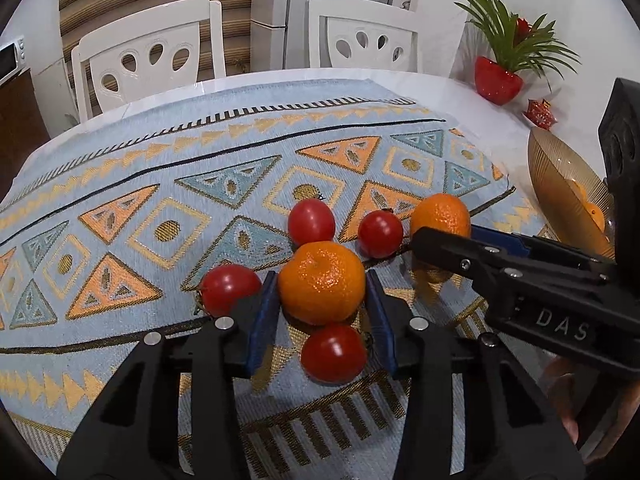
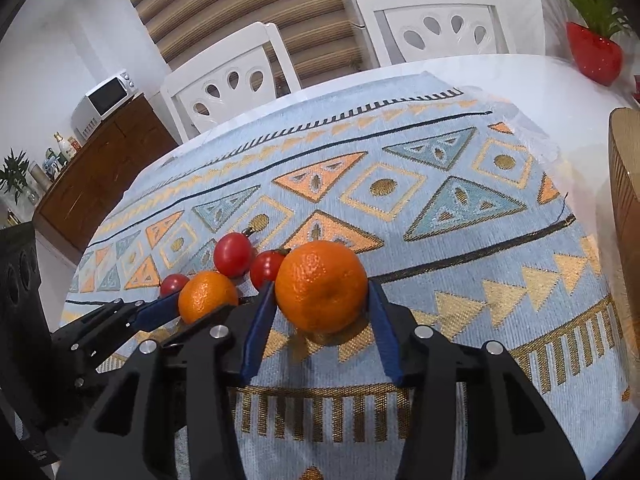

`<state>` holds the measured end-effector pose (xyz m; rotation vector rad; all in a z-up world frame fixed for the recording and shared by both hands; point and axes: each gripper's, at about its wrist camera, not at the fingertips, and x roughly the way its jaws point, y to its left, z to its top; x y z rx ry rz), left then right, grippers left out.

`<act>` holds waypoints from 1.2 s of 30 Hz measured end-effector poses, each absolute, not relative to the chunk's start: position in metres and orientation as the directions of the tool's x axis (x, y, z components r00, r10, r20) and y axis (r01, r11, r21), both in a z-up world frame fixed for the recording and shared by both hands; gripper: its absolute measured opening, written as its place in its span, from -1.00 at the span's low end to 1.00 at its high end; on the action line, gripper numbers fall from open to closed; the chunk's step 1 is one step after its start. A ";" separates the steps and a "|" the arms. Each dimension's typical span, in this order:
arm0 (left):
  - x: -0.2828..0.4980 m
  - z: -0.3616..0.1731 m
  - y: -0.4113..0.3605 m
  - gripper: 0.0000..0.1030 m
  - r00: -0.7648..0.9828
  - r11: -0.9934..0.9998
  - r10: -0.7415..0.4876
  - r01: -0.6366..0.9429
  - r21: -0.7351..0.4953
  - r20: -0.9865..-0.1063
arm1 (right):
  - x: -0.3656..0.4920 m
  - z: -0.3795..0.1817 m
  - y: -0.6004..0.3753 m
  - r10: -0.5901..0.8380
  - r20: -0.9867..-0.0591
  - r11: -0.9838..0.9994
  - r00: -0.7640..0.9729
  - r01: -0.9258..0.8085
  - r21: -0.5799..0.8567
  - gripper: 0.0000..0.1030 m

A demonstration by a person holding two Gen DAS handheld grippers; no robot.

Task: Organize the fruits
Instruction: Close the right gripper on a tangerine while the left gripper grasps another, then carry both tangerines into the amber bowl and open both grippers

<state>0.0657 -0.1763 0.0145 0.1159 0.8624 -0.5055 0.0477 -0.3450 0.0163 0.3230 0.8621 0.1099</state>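
Note:
Two oranges and several red tomatoes lie clustered on a patterned blue cloth [image 1: 160,152]. My left gripper [image 1: 322,296] has its blue pads [image 1: 267,312] pressed on both sides of the near orange [image 1: 322,282], which sits low over the cloth. One tomato [image 1: 334,354] lies between the fingers just behind that orange; others rest at its left [image 1: 229,288] and beyond it [image 1: 311,222]. My right gripper [image 2: 322,300] is shut on the second orange [image 2: 322,286], pads touching each flank. The left gripper [image 2: 192,308] and its orange [image 2: 208,296] show at the left of the right wrist view.
An amber glass bowl [image 1: 560,176] holding orange fruit stands at the table's right edge, close to the right gripper. A red plant pot [image 1: 498,80] sits at the far right corner. Two white chairs [image 1: 148,60] stand behind the table. A hand [image 1: 580,400] shows at bottom right.

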 end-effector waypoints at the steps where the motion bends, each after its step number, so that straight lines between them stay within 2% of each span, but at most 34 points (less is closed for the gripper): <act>1: 0.065 0.016 -0.176 -0.18 0.546 0.878 -0.380 0.468 -0.104 -0.747 | 0.046 0.017 -0.346 0.221 -0.723 0.946 0.655 0.037 0.323 -0.12; 12: 0.052 0.027 -0.178 -0.18 0.612 0.877 -0.378 0.477 -0.057 -0.695 | 0.037 0.024 -0.350 0.211 -0.691 0.943 0.691 0.042 0.330 -0.12; 16: 0.052 0.030 -0.176 -0.18 0.606 0.874 -0.395 0.479 -0.080 -0.691 | 0.032 0.025 -0.353 0.208 -0.698 0.941 0.686 0.055 0.335 -0.12; 19: 0.051 0.039 -0.173 -0.18 0.600 0.872 -0.415 0.477 -0.110 -0.685 | 0.021 0.022 -0.369 0.289 -0.702 0.898 0.650 0.071 0.435 -0.12; 27: 0.017 0.092 -0.204 -0.18 0.629 0.840 -0.473 0.533 -0.102 -0.617 | -0.029 0.063 -0.409 0.229 -0.668 0.898 0.708 0.110 0.425 -0.12; 36: -0.025 0.137 -0.275 -0.18 0.584 0.753 -0.592 0.647 -0.121 -0.556 | -0.093 0.116 -0.477 0.072 -0.618 0.901 0.783 0.214 0.377 -0.12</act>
